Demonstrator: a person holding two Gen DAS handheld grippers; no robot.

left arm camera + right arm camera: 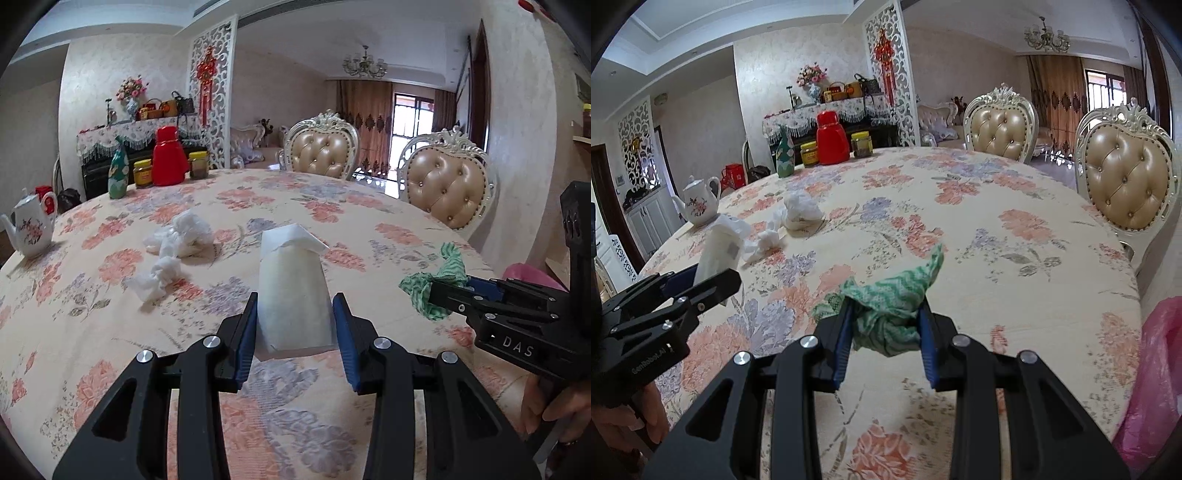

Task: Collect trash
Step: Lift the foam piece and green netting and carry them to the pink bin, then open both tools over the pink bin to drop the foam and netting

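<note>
Clamped in the left hand-held gripper [295, 325] is a white paper packet [293, 288]; a green wrapper [894, 314] is pinched in the right hand-held gripper [884, 339]. Both should be kept squeezed until carried over the pink bag [1156, 369] beside the tabletop [997, 229].

White paper packet [293, 291] and crumpled green wrapper [892, 314] held above tablecloth; white tissue wads [177, 243] lie beyond

The pink bag [1156, 369] is cut off by the right edge of the right wrist view, and only a sliver shows behind the right gripper [439, 295] in the left. The jars' [143, 173] labels are too small to read; their contents are perhaps preserves.
</note>
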